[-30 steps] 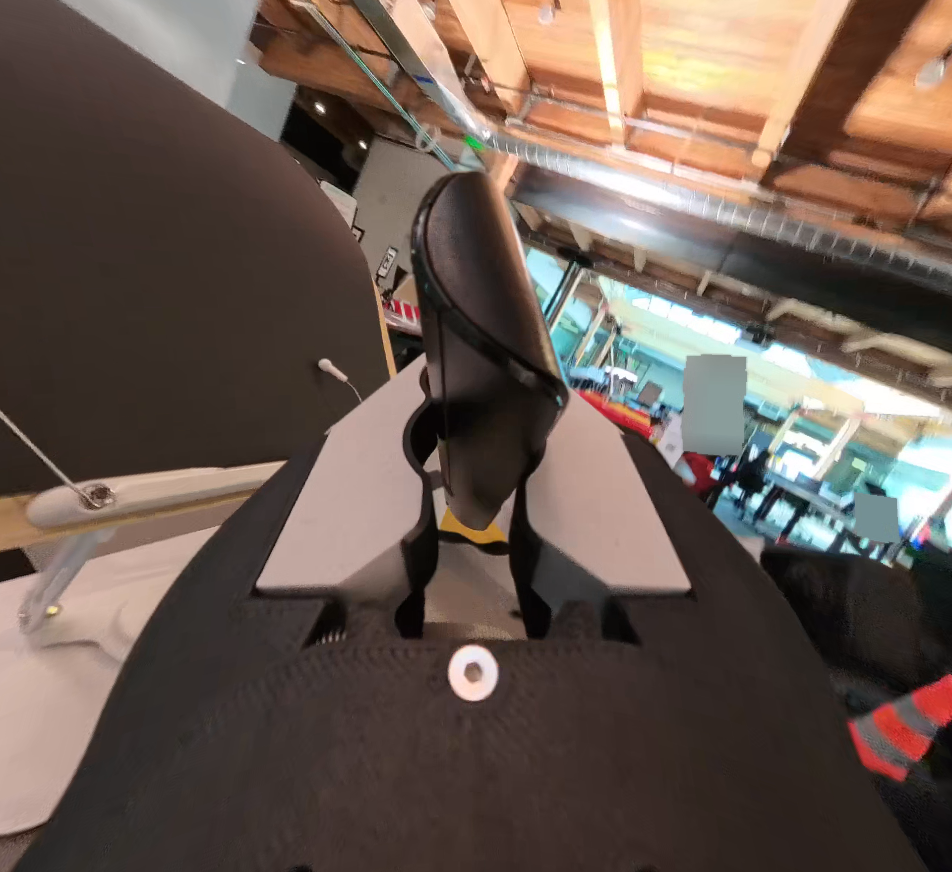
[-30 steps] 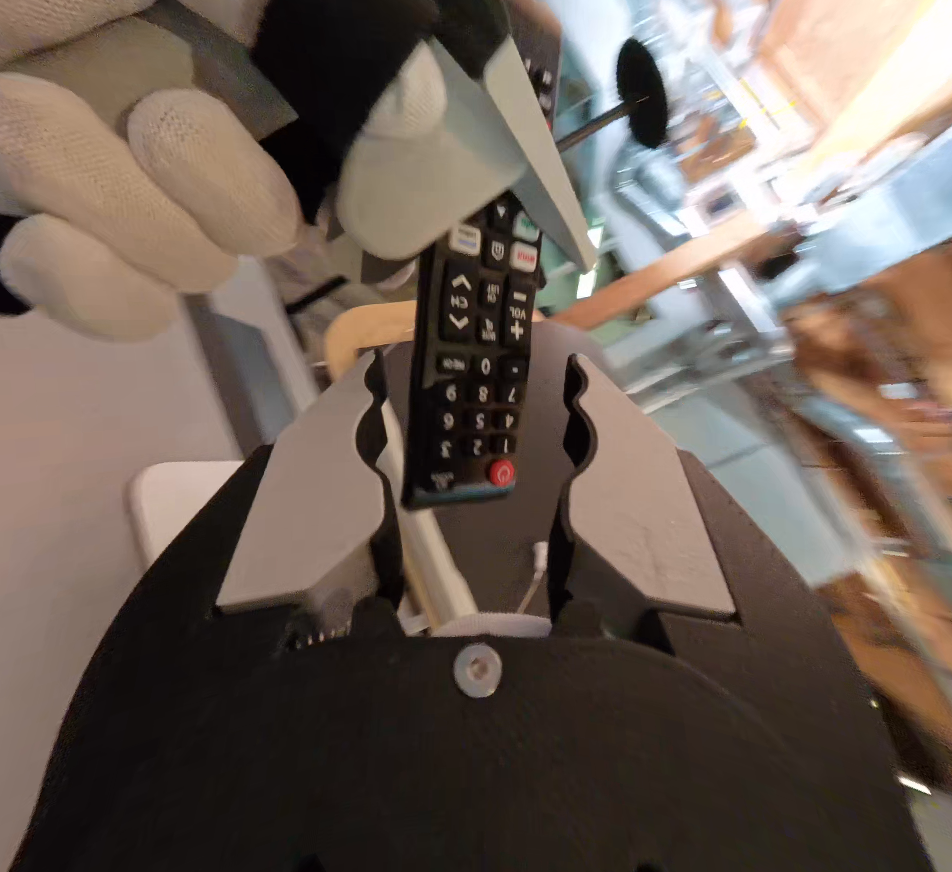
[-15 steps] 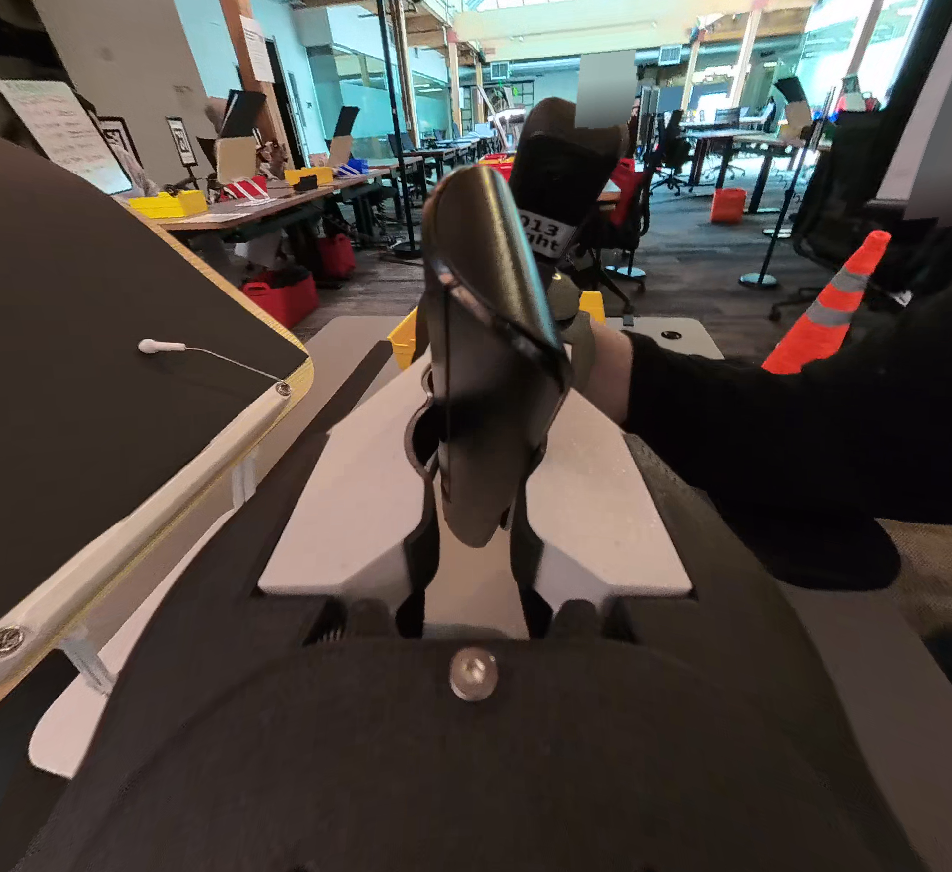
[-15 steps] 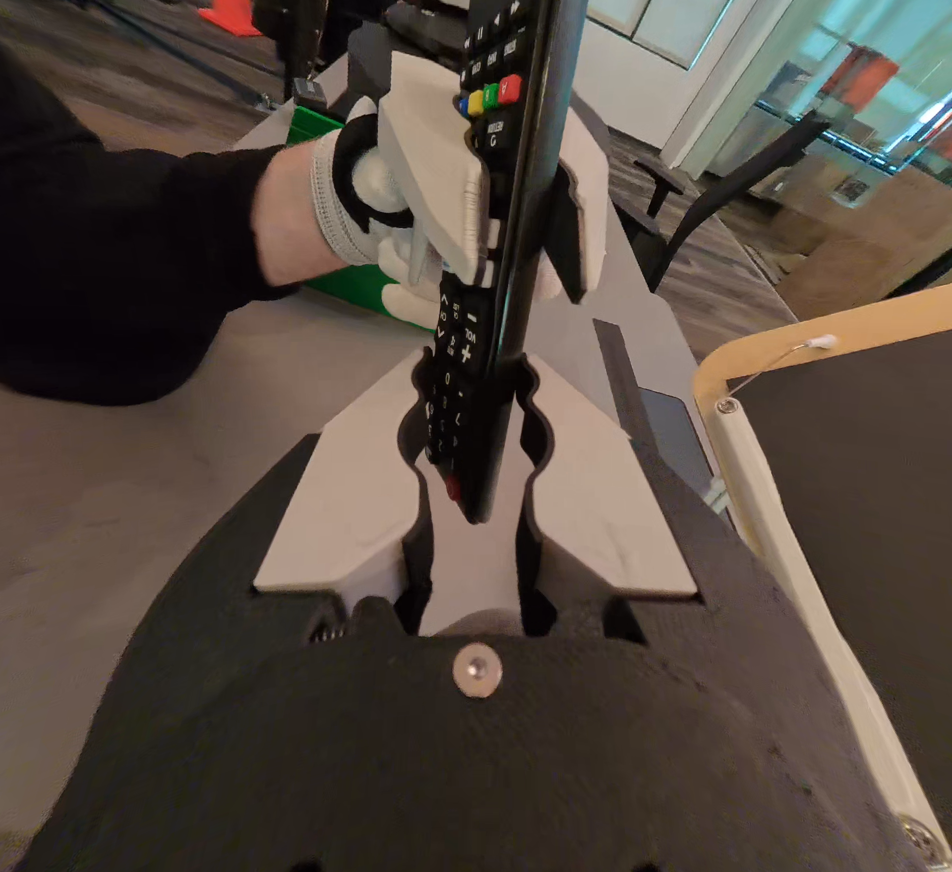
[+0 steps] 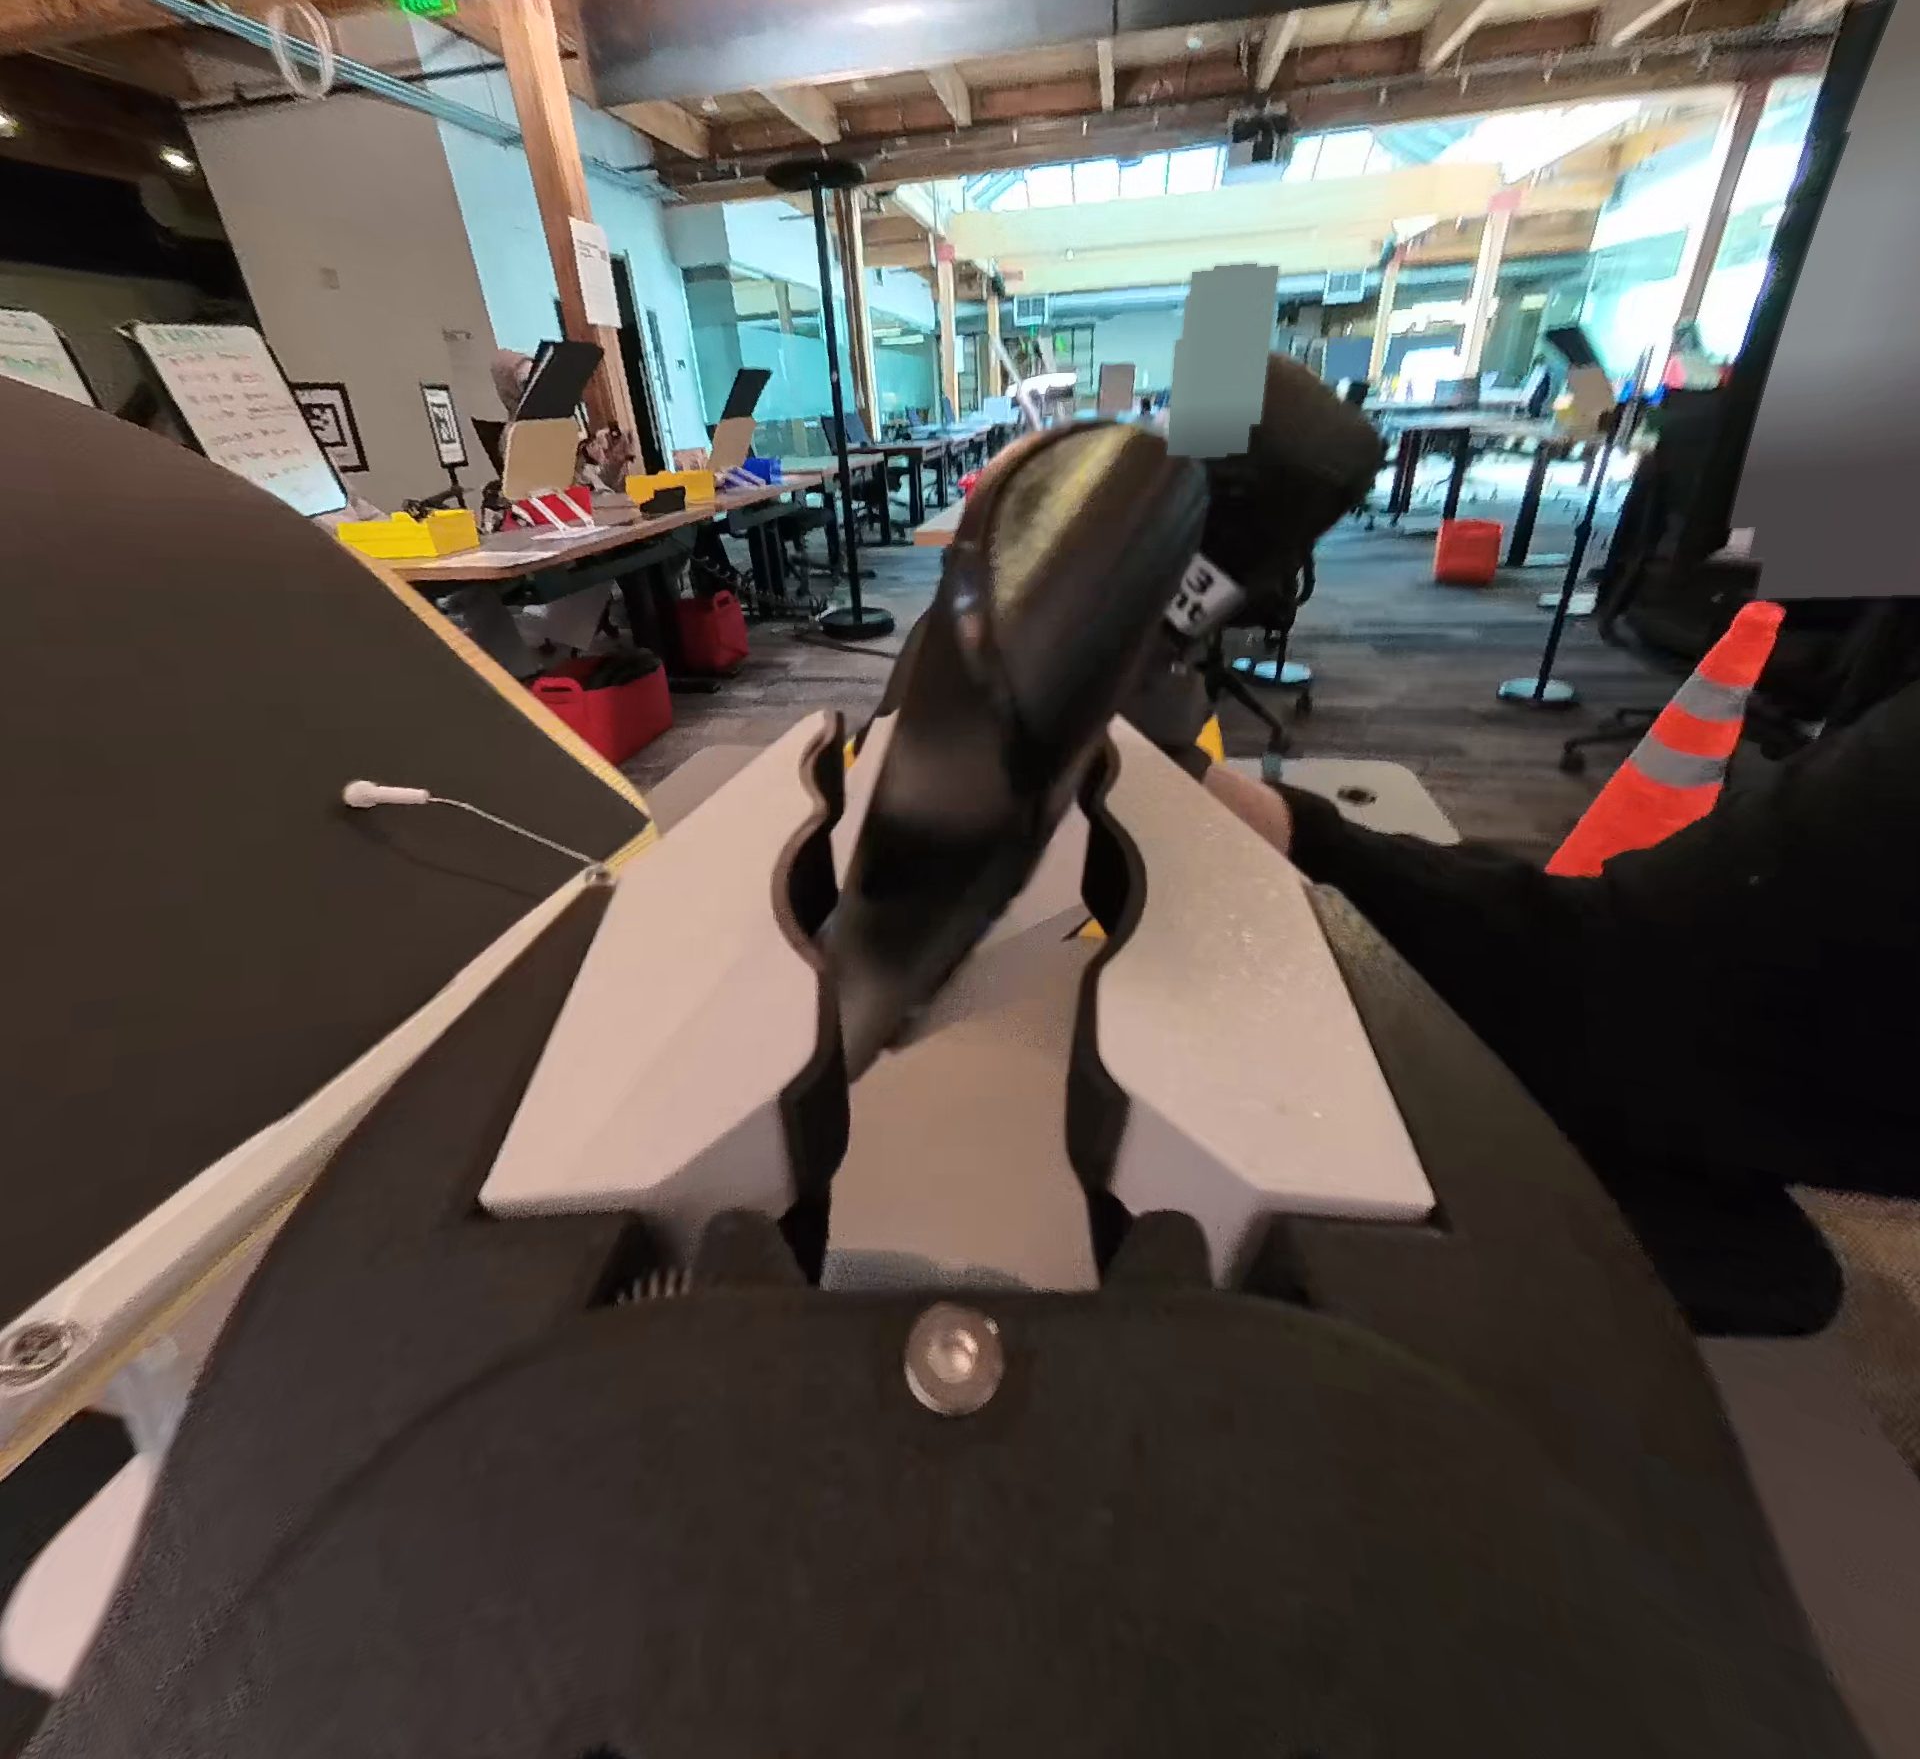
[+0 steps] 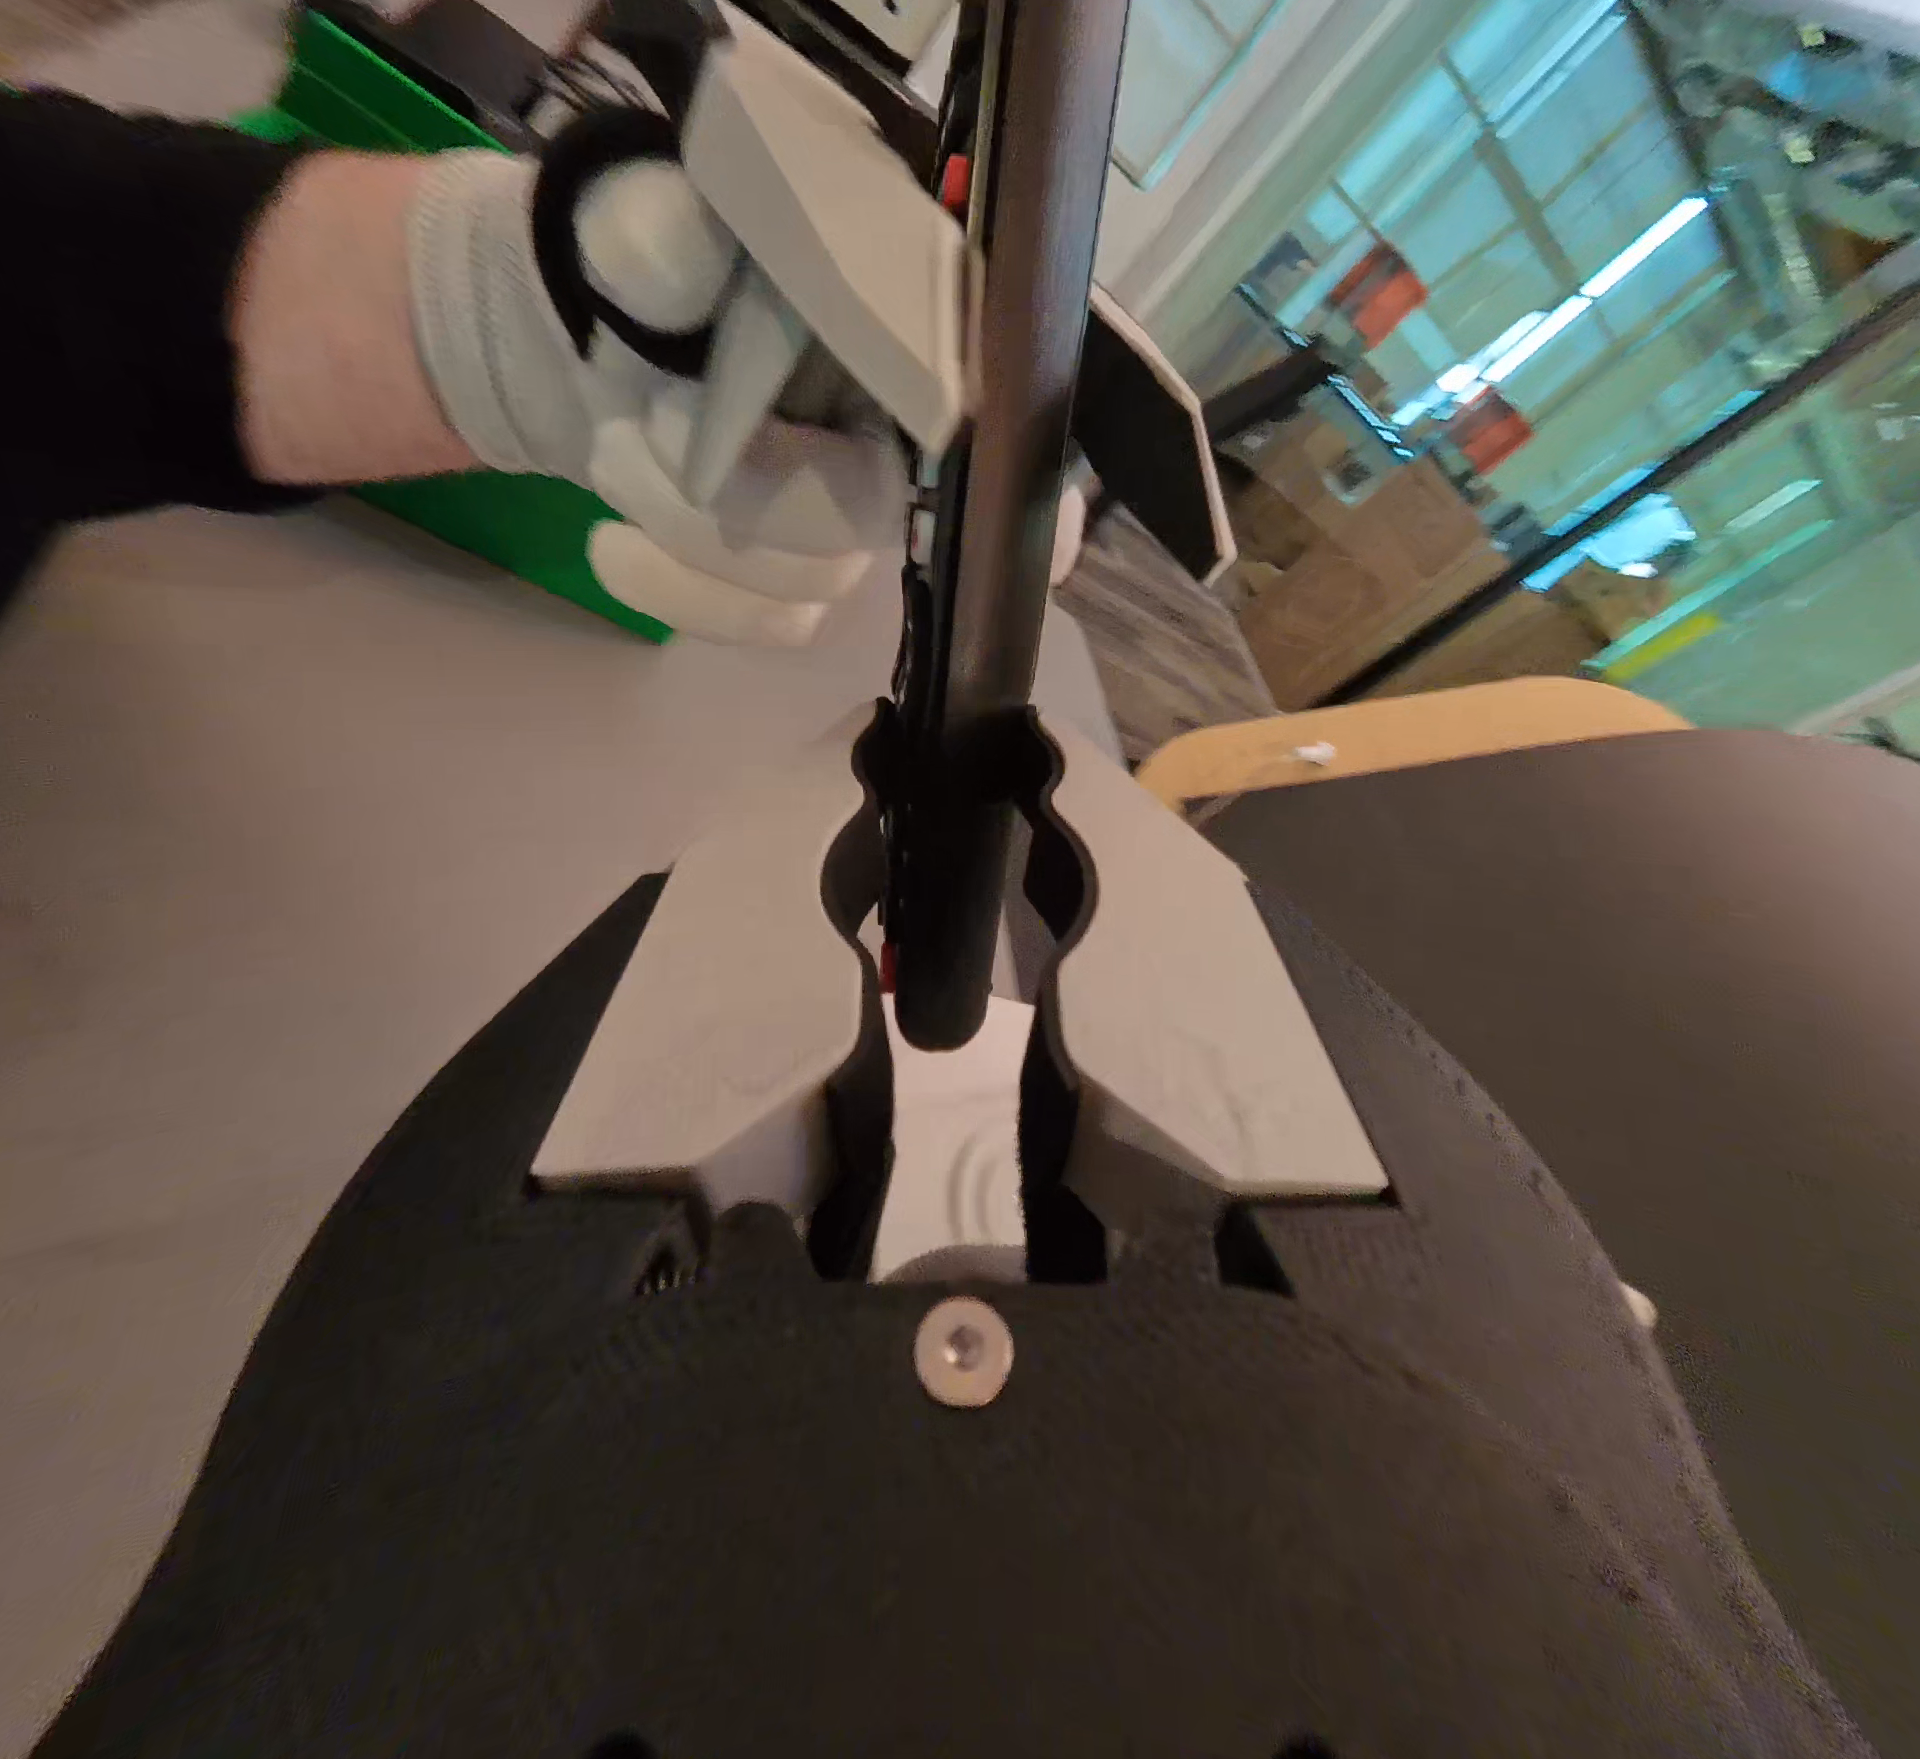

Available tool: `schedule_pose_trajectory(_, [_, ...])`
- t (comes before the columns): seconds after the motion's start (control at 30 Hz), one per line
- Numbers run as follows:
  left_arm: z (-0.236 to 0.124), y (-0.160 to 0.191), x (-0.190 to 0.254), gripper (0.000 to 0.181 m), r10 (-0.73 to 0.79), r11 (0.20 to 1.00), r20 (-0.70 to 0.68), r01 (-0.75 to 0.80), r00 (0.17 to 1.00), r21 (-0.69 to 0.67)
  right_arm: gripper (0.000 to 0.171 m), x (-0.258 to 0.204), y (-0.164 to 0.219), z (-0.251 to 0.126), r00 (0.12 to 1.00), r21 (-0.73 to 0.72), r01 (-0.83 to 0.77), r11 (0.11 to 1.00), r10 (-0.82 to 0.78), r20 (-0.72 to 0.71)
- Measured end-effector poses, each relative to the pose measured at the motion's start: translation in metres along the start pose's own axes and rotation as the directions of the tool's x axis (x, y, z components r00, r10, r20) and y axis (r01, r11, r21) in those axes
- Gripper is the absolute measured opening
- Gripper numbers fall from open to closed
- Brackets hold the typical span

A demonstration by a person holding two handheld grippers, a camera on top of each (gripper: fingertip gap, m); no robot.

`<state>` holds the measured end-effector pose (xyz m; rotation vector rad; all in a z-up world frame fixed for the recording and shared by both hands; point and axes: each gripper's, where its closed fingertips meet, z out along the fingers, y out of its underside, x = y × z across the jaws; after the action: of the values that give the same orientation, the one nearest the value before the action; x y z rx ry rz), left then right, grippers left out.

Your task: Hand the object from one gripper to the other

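A black remote control (image 5: 1039, 629) stands between the two grippers, seen from its smooth back in the left wrist view. My left gripper (image 5: 961, 753) is open. The remote leans loosely between its grey fingers and touches the left one. My right gripper (image 6: 961, 733) is shut on the remote's lower end (image 6: 945, 878), with the button side turned left. The remote (image 6: 1039, 307) runs up and away from it, edge on. The left gripper's finger (image 6: 831, 255), held by a white-gloved hand (image 6: 499, 338), flanks the remote higher up. The right gripper's black body (image 5: 1288, 483) shows behind the remote.
A black board with a wooden edge (image 5: 208, 774) stands close on the left, and shows at the right in the right wrist view (image 6: 1558, 982). A grey table (image 6: 312, 774) lies below, with a green bin (image 6: 499, 514). A black sleeve (image 5: 1662, 961) and an orange cone (image 5: 1683, 743) are at the right. Across from one pair of fingers to the other is roughly 7 cm.
My right gripper has closed on the remote's lower end. My left gripper, shut on the remote half a second ago, has opened, and the remote now tilts between its fingers.
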<state>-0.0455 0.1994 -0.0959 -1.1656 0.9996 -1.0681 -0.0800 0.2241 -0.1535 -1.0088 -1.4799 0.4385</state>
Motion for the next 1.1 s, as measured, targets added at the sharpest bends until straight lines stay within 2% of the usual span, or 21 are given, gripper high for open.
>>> schedule_pose_trajectory(0.13, [-0.008,-0.019,-0.012,0.064,-0.105,0.990,0.031,0.102,0.994,0.097,0.020,0.035,0.013,-0.010,0.957,-0.170,0.148,0.974,-0.184,-0.224])
schedule_pose_trajectory(0.2, [-0.015,-0.027,-0.025,0.067,-0.178,0.976,0.075,0.166,0.981,0.142,0.020,0.057,0.017,-0.019,0.874,-0.296,0.245,0.923,-0.342,-0.344])
schedule_pose_trajectory(0.27, [-0.022,-0.030,-0.036,0.065,-0.263,0.954,0.091,0.245,0.961,0.171,0.020,0.075,0.016,-0.029,0.751,-0.422,0.332,0.844,-0.507,-0.423])
schedule_pose_trajectory(0.4, [-0.033,-0.027,-0.044,0.063,-0.442,0.883,0.008,0.433,0.897,0.182,0.020,0.083,0.008,-0.030,0.588,-0.511,0.452,0.731,-0.675,-0.446])
schedule_pose_trajectory(0.6, [-0.048,-0.014,-0.052,0.062,-0.481,0.873,0.038,0.474,0.876,0.112,0.019,0.083,0.014,-0.023,0.536,-0.552,0.482,0.681,-0.727,-0.429])
schedule_pose_trajectory(0.73, [-0.053,-0.012,-0.069,0.048,-0.501,0.862,0.119,0.482,0.857,0.159,0.019,0.091,0.018,-0.023,0.476,-0.605,0.460,0.650,-0.756,-0.450])
schedule_pose_trajectory(0.83, [-0.053,-0.011,-0.080,0.046,-0.505,0.860,0.182,0.473,0.844,0.192,0.019,0.094,0.027,-0.020,0.461,-0.621,0.435,0.652,-0.754,-0.468])
schedule_pose_trajectory(0.97, [-0.048,-0.010,-0.093,0.056,-0.545,0.832,0.233,0.486,0.805,0.266,0.020,0.094,0.035,-0.012,0.460,-0.637,0.399,0.660,-0.745,-0.484])
schedule_pose_trajectory(1.03, [-0.040,-0.005,-0.094,0.067,-0.558,0.825,0.251,0.497,0.791,0.268,0.019,0.098,0.041,-0.012,0.474,-0.647,0.342,0.682,-0.719,-0.508])
schedule_pose_trajectory(1.1, [-0.040,-0.004,-0.106,0.069,-0.555,0.825,0.341,0.452,0.759,0.338,0.019,0.101,0.047,-0.012,0.476,-0.657,0.304,0.690,-0.707,-0.523])
